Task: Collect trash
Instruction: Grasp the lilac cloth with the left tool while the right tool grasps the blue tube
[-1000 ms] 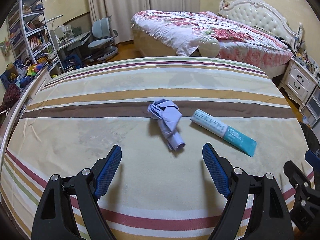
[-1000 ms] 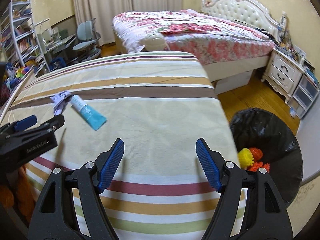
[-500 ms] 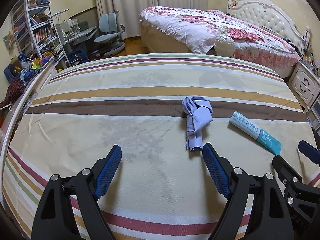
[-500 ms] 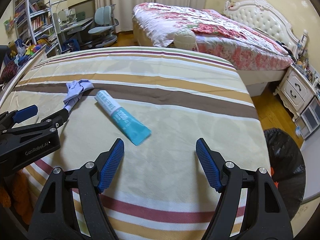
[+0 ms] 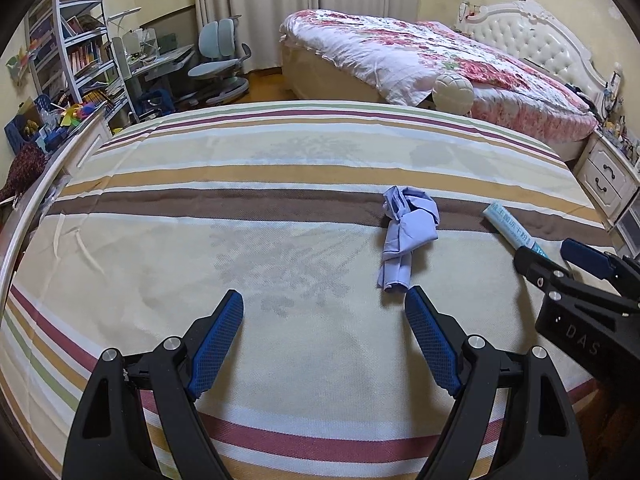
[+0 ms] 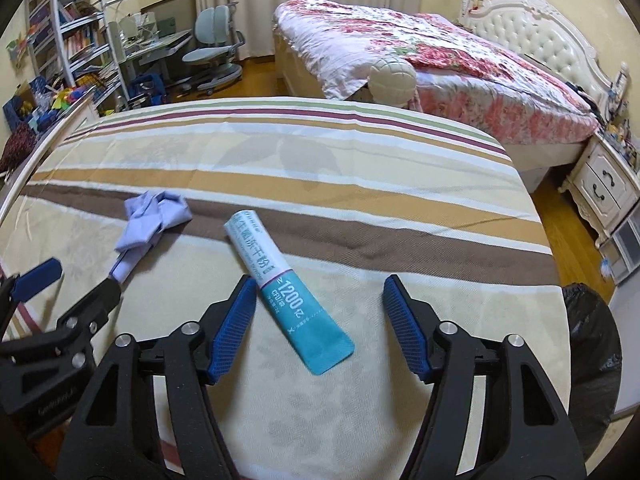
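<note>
A crumpled lilac cloth (image 5: 406,236) lies on the striped bedspread (image 5: 240,216), just beyond my left gripper's right finger. My left gripper (image 5: 324,322) is open and empty, low over the spread. A white and teal tube (image 6: 286,290) lies to the right of the cloth (image 6: 150,222). My right gripper (image 6: 320,312) is open around the tube's teal end, with its jaws on either side and not touching it. In the left wrist view the tube (image 5: 508,226) is partly hidden behind the right gripper.
A black bin bag (image 6: 592,344) stands on the floor off the bed's right edge. A second bed with a floral cover (image 6: 420,52) is beyond. A white nightstand (image 6: 604,184) is at the right. A desk, chair (image 5: 218,60) and shelves are at the back left.
Both grippers have swung left. The cloth has drifted right in the left view. The tube has come from far left to between the right gripper's fingers; the bin has slid to the right edge.
</note>
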Tool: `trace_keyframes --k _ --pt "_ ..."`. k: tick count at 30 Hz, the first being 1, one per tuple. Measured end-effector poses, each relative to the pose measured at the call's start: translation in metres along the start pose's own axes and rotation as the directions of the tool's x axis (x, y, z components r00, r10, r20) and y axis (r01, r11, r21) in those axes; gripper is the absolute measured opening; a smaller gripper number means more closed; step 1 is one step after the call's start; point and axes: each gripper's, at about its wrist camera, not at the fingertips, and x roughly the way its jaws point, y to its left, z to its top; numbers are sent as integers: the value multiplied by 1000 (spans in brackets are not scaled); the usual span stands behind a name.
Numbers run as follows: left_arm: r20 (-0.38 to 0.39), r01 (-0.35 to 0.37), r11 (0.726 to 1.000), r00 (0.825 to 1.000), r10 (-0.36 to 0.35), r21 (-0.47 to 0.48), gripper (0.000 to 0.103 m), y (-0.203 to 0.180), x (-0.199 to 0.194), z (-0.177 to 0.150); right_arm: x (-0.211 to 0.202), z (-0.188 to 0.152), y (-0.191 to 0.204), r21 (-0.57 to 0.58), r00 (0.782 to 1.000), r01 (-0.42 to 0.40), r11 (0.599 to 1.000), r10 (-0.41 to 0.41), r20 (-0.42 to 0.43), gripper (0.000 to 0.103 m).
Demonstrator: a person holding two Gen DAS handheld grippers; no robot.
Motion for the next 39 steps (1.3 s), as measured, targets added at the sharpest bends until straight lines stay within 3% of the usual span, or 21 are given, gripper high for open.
trace_keyframes --k 20,25,31,34,39 --pt "2 33 998 999 -33 44 80 -25 12 16 7 12 -31 72 999 32 997 -33 12 23" --pt "-17 52 998 999 -52 22 80 -26 21 25 7 12 -32 76 1000 26 997 -27 12 21" --pt "4 55 997 998 -56 49 50 -31 20 26 8 11 -33 78 1000 23 997 -24 12 21" --pt "14 59 995 998 -60 81 27 -37 19 26 7 12 -33 73 1000 27 997 -28 15 20" --pt "20 60 994 998 -62 93 24 -39 18 26 4 11 -32 70 999 21 997 -23 28 18"
